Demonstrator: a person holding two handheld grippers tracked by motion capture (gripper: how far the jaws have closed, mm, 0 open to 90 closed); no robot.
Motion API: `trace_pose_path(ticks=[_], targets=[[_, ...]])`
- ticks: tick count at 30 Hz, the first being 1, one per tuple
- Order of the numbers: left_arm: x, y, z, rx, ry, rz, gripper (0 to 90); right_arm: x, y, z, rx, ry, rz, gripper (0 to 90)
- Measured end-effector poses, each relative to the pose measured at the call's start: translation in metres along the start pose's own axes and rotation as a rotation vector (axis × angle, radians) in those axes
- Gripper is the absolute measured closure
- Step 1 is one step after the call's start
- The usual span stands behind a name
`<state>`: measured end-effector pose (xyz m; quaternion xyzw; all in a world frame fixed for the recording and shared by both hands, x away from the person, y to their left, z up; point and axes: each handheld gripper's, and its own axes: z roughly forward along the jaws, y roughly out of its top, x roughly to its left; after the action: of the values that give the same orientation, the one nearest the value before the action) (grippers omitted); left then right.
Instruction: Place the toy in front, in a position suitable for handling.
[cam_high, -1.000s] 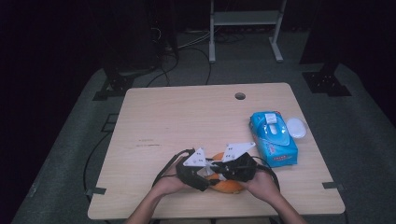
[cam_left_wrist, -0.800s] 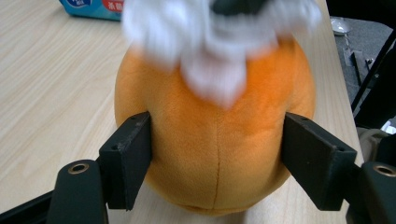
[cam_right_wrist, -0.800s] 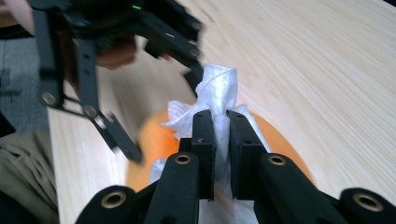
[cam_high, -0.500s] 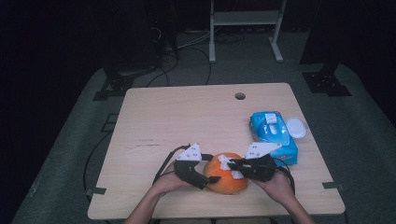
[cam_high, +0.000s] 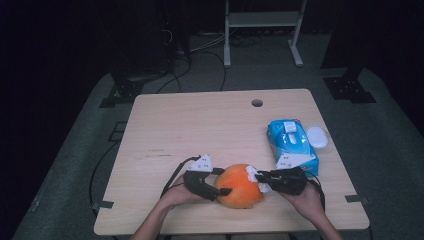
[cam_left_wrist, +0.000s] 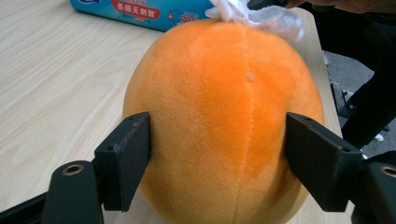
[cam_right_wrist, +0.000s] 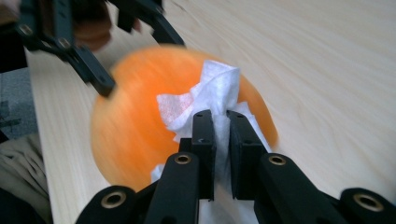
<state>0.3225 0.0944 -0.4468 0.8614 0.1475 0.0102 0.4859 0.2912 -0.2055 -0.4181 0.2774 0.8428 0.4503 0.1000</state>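
I've got the plush orange at the near edge of the table, roughly 6 o'clock from table centre, sitting between both tongs.

Left tongs: jaws straddle the orange on both sides. In the left gripper view the orange sits between them with both pads right up against the pile, no clear dent in it. They've just been closing a little with the orange between them. I read it as a light hold, steadying rather than squeezing.

Right tongs: jaws nearly closed, pinching a white tissue against the orange from its 3 o'clock side. The tissue bunches over the far side in the left gripper view.

Handling, my read:
- Orange is soft stuffed fabric, light, will squash and spring back. Not fragile.
- The pile gives decent friction, but it's round, so it will likely roll or squirt out if pushed from one side.
- Best hold is across the widest part, pads opposite each other, which is about where the left jaws stand now. I'd pinch it a bit firmer before wiping hard.
- Tissue is flimsy, tears and slips easily, so keep it bunched deep between the jaws, not by a corner.

Blue wipes pack sits at about 2 o'clock from the orange, a white lid just beside it. Both are clear of the work.
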Motion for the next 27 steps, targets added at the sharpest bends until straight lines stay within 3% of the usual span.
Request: trace_pose_path(ticks=[5, 9, 10, 13, 15, 21, 27], targets=[[0.002, -0.002, -0.001, -0.004, -0.007, -0.011, 24.7, -0.006, -0.018, -0.004, 0.026, 0.009, 0.057, 81.7], [0.001, -0.002, 0.000, 0.001, 0.001, -0.004, 24.7, -0.004, -0.010, -0.006, -0.012, 0.027, 0.048, 81.7], [0.001, -0.002, 0.000, 0.001, 0.003, 0.001, 24.7, 0.000, -0.002, -0.006, -0.049, 0.054, 0.037, 81.6], [-0.001, -0.001, 0.000, 0.006, 0.008, 0.011, 24.6, 0.005, 0.005, -0.002, -0.054, 0.062, 0.017, 81.6], [-0.001, -0.001, 0.000, 0.003, 0.005, 0.012, 24.6, 0.005, 0.004, 0.003, -0.027, 0.051, 0.007, 81.6], [-0.007, 0.003, 0.002, 0.005, 0.012, 0.049, 24.7, -0.010, -0.008, -0.001, 0.011, 0.028, 0.074, 81.6], [-0.015, 0.007, 0.004, 0.026, 0.028, 0.094, 24.8, -0.007, 0.006, 0.004, -0.010, 0.022, 0.049, 81.6]])
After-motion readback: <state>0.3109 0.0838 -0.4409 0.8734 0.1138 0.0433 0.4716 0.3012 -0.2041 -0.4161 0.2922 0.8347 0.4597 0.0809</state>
